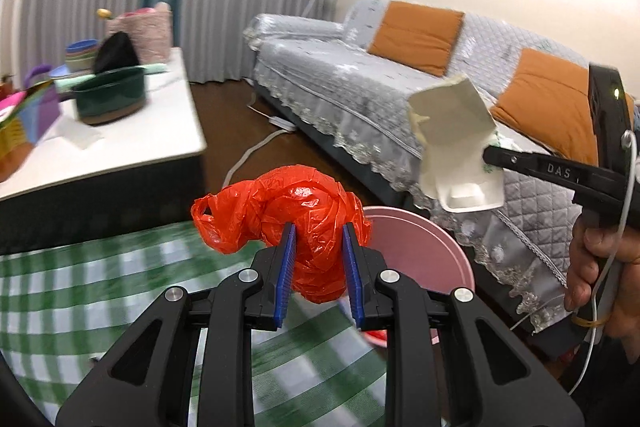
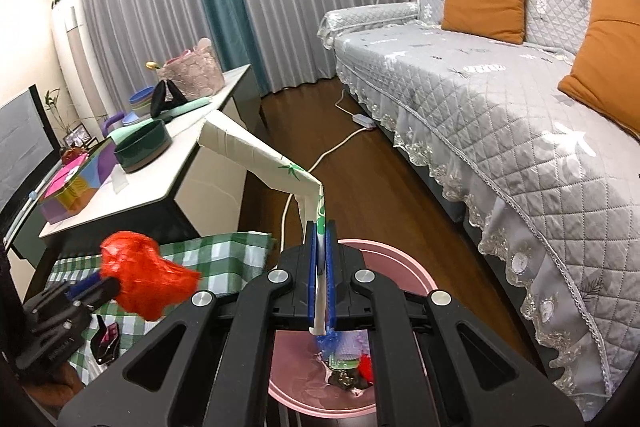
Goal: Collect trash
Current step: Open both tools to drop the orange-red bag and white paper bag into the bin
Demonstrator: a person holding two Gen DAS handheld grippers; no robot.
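My left gripper (image 1: pixel 319 233) is shut on a crumpled red plastic bag (image 1: pixel 296 215), held above the edge of the green checked cloth (image 1: pixel 80 291). The bag shows blurred at the left of the right wrist view, red plastic bag (image 2: pixel 140 275), in the left gripper (image 2: pixel 94 285). My right gripper (image 2: pixel 320 227) is shut on the flap of a flattened white paper carton (image 2: pixel 256 155) with a green print, right over the pink bin (image 2: pixel 404 267). In the left wrist view the white paper carton (image 1: pixel 452 143) hangs from the right gripper (image 1: pixel 488 151) above the pink bin (image 1: pixel 420 247), which holds some trash.
A grey quilted sofa (image 2: pixel 500 87) with orange cushions runs along the right. A white side table (image 2: pixel 168 163) carries a green pot (image 2: pixel 142 147), bowls and a pink basket. A white power cord (image 2: pixel 320 163) lies on the dark wood floor. A hand (image 1: pixel 596 267) grips the right tool.
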